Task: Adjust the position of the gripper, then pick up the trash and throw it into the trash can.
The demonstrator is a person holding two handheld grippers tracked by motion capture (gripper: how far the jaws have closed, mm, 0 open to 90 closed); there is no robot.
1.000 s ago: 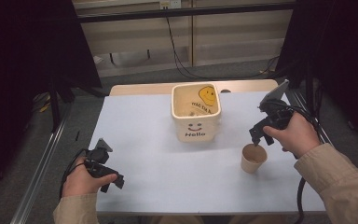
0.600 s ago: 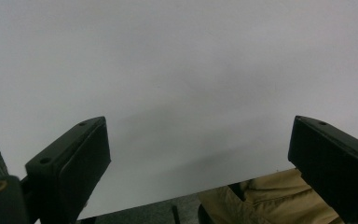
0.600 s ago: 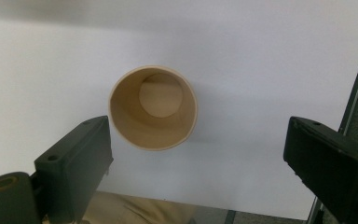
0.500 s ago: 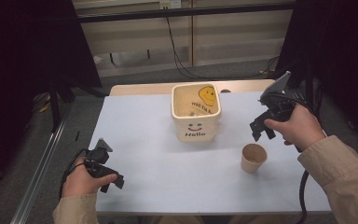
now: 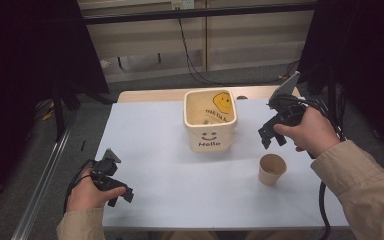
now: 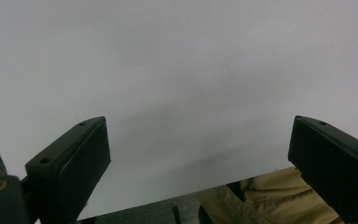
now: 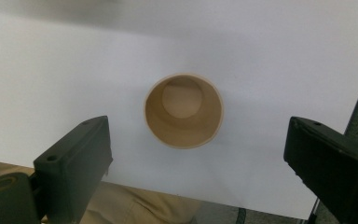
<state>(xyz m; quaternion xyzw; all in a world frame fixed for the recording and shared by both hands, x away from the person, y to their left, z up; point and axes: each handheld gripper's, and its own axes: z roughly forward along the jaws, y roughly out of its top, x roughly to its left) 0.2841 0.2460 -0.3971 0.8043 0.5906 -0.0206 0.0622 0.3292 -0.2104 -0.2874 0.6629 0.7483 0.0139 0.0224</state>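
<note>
Lifting away now: right gripper [image 5: 269,135], down beside small tan paper cup [image 5: 272,169] a second ago, hangs above it, jaws spread wide, nothing held. Cup upright on white table [image 5: 155,130], empty, so looks like a finished placement. Left gripper [image 5: 122,192] parked near front-left edge, jaws apart, empty. Cream square smiley "Hello" bin [image 5: 210,120] sits just behind cup; nothing blocking.

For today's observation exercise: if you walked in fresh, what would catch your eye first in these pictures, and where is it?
The cream square tub with a smiley face and "Hello" on its front stands at the far middle of the pale table. To its near right stands an upright, empty brown paper cup; the right tongs hang open above it. The left tongs are open over bare table at the near left.
</note>
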